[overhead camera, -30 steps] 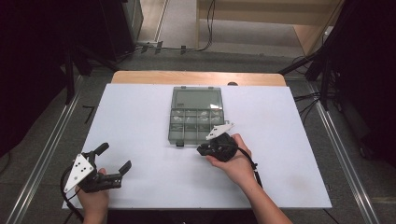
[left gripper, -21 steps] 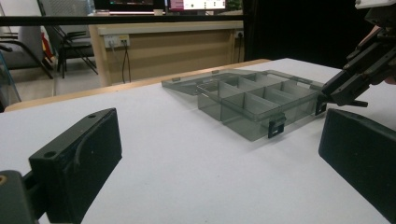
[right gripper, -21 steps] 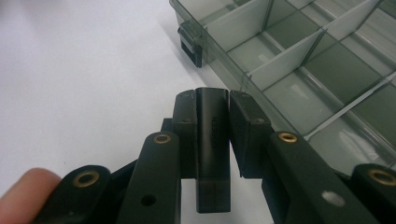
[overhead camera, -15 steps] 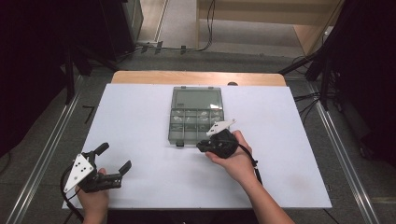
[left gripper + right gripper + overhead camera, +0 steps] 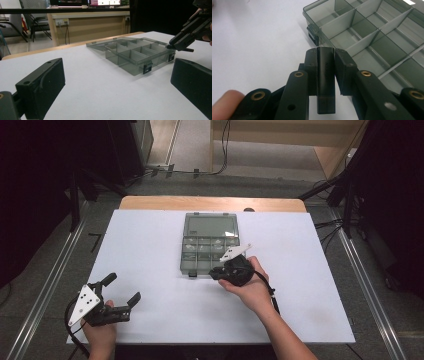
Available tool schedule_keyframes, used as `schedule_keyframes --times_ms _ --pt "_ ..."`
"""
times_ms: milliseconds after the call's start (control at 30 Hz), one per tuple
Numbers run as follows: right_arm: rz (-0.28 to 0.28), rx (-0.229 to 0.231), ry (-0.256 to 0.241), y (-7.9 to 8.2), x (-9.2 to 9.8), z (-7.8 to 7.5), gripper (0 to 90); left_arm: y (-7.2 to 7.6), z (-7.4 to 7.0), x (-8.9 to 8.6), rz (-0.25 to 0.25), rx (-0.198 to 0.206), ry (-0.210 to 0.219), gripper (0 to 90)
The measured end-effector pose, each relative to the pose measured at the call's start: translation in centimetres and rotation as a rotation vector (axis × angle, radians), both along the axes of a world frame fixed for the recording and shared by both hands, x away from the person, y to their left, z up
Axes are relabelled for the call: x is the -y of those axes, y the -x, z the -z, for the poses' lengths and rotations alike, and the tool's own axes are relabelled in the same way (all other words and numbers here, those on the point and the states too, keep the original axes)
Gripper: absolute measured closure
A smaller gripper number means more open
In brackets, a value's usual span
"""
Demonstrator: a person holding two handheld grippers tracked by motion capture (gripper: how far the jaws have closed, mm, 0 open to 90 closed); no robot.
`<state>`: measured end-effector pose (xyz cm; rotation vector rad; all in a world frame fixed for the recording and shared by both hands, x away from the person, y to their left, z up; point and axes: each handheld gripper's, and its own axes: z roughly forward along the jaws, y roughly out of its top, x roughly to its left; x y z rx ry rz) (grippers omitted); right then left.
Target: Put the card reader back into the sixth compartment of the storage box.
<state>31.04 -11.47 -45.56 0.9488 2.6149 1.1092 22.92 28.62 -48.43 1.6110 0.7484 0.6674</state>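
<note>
A white bench (image 5: 150,250) carries a smoky grey plastic box (image 5: 209,251) with many small compartments. The box sits toward the far edge of the bench, about midway between the left and right edges, and its lid (image 5: 210,225) lies open and flat toward the far edge. Small pale items lie in some of the far compartments, too small to tell what they are. Two dark latches (image 5: 147,68) hang on the near wall of the box.

The right gripper (image 5: 219,273) is held in the person's right hand (image 5: 250,287) just at the near right corner of the box. In the right gripper view its fingers (image 5: 343,72) are clamped on a dark flat piece (image 5: 325,80) that stands upright between them, right at the near wall of the box and beside a latch. Whether this piece is fixed to the box cannot be told.

The left gripper (image 5: 122,290) rests in the left hand (image 5: 100,335) near the near left corner of the bench, well apart from the box. Its fingers (image 5: 42,85) stand wide apart with nothing between them. A black cable (image 5: 270,292) trails from the right gripper toward the near edge.
</note>
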Motion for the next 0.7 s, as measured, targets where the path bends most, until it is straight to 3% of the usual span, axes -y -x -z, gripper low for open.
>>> schedule_keyframes --times_ms 700 --pt "-0.006 0.006 -0.008 -1.1 -0.8 -1.2 71.3 0.0 0.0 0.0 0.004 0.001 0.003 0.0"
